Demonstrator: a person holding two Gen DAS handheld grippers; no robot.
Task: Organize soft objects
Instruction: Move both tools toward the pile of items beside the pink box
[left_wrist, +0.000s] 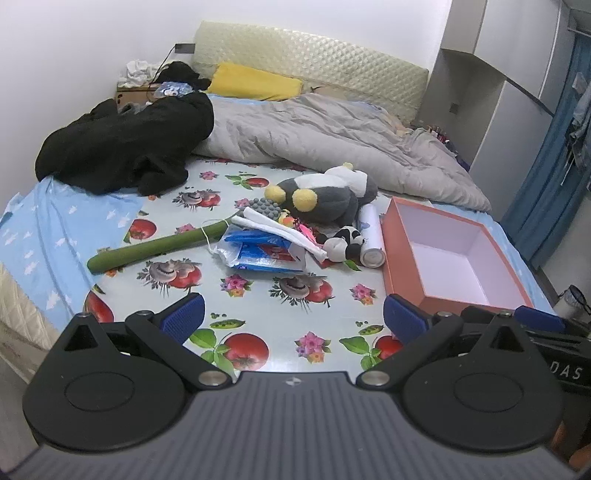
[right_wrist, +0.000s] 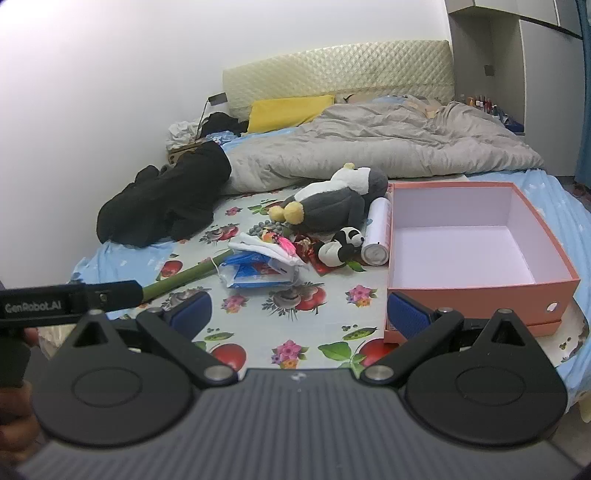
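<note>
Both grippers are hovering wide apart and grasping nothing — the left gripper (left_wrist: 291, 317) and the right gripper (right_wrist: 299, 312) are pointing down over the fruit-printed cloth (left_wrist: 258, 295). The grey-and-white plush penguin (left_wrist: 328, 199) is lying ahead of the fingers, its long axis running left to right, just beside the empty orange cardboard box (right_wrist: 554, 284). The box is sitting nearer the right gripper — probably the destination.

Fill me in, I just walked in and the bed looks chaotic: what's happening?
A person holds two grippers, left gripper and right gripper, both open and empty above the patterned sheet. Nothing is sorted yet: the penguin plush, small panda plush and other clutter lie beside the empty pink box.
</note>
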